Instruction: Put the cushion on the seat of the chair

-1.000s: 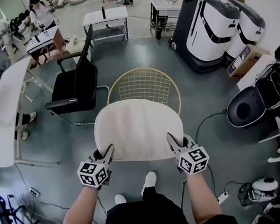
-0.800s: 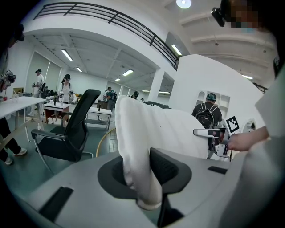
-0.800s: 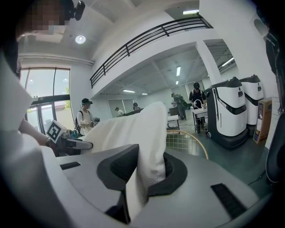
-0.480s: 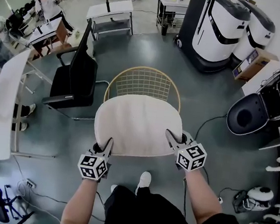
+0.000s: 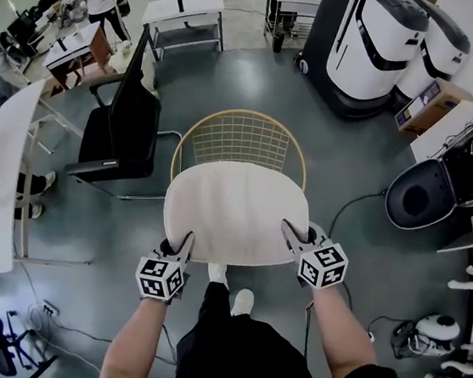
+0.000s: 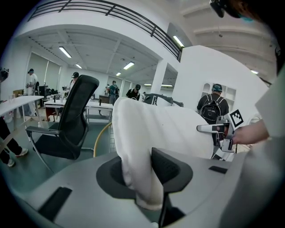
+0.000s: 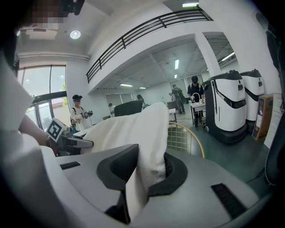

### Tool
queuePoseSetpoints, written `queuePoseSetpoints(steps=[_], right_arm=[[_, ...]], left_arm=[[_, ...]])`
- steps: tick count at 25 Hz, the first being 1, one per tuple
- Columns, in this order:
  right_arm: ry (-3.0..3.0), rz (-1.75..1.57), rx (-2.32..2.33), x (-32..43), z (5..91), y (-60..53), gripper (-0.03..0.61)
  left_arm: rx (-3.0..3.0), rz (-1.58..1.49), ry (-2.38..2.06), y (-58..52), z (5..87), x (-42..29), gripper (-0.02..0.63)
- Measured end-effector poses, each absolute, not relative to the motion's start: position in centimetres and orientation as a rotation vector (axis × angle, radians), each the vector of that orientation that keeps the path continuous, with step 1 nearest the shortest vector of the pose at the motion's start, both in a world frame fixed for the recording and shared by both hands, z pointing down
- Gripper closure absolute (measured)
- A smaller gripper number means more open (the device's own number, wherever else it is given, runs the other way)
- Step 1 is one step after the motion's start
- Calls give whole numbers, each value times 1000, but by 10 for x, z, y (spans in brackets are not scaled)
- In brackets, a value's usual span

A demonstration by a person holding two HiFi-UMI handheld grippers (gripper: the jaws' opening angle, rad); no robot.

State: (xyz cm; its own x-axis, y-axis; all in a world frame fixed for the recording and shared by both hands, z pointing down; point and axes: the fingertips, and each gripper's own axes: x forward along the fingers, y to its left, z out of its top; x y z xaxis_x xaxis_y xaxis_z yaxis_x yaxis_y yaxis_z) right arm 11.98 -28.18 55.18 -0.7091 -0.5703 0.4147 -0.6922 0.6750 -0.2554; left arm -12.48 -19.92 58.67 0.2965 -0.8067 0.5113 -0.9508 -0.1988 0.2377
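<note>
Cushion (image 5: 235, 212), off-white and ribbed, lies spread flat over the seat of the gold wire chair (image 5: 242, 139), hiding the seat, with the chair's curved mesh back showing just past its far edge; whether it rests on the seat or hangs just above it I cannot tell. The left hand-held gripper (image 5: 178, 250) pinches the near left corner: in the left gripper view its jaws have just been opening a little, yet a fold of the fabric is between them and both pads press on it. The right hand-held gripper (image 5: 298, 233) is clamped on the near right corner, the cloth squeezed between its narrow jaws. A black office chair (image 5: 124, 131) stands just beside the wire chair on the grey floor (image 5: 358, 242).
</note>
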Motion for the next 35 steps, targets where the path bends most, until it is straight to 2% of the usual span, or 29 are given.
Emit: queuePoseSetpoints(steps=[9, 35], right_arm=[[-2512, 643, 1015, 109, 617, -324, 499], [-2284, 746, 1035, 86, 847, -424, 492]], left_arm=[[2040, 435, -1507, -242, 643, -139, 495], [1953, 569, -1378, -346, 873, -163, 469]])
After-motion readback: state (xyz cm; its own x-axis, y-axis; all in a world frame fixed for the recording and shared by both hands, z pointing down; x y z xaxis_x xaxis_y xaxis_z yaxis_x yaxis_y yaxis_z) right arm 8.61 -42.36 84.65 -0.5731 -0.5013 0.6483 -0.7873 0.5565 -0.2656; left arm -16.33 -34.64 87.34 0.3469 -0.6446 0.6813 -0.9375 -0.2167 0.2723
